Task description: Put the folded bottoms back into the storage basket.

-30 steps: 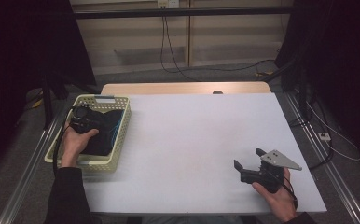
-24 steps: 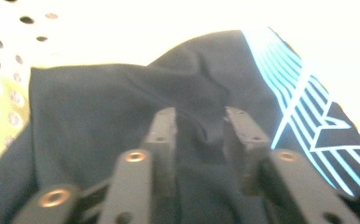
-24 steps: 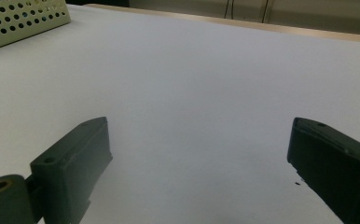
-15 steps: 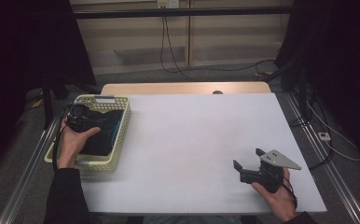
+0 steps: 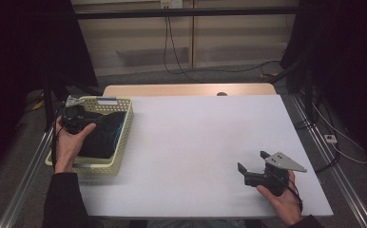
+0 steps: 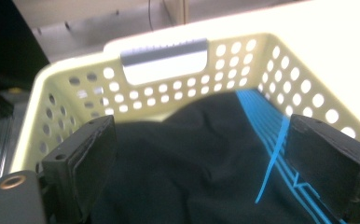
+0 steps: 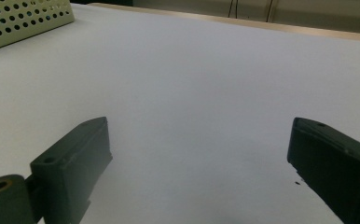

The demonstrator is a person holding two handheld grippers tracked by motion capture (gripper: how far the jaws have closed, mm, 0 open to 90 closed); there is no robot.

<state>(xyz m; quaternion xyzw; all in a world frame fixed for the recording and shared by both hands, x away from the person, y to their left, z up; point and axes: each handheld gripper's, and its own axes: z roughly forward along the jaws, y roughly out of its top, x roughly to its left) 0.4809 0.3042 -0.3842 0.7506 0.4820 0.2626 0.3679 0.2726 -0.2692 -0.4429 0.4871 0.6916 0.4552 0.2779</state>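
The white table (image 5: 196, 142) is taking up most of the high view, with a strip of bare wood showing along its far edge. At its left edge a pale yellow basket (image 5: 120, 142) with rows of round holes is sitting, and a black cloth (image 5: 103, 135) with thin blue stripes is lying bunched inside it, apart from both pads.

The person's left hand (image 5: 67, 145) is holding the left claw (image 5: 77, 116) over the near left corner of the basket. Its 2 jaws have just been opening and are standing spread wide in the left gripper view, with the cloth (image 6: 192, 158) lying below and between them and nothing pinched. The basket's far wall (image 6: 169, 88) and its grey handle slot are showing beyond the jaws.

The person's right hand (image 5: 279, 197) is holding the right claw (image 5: 253, 161) low over the near right part of the table, well apart from the basket. Its 2 jaws are spread wide too, with bare table (image 7: 206, 93) between them and a corner of the basket (image 7: 24, 18) far off.
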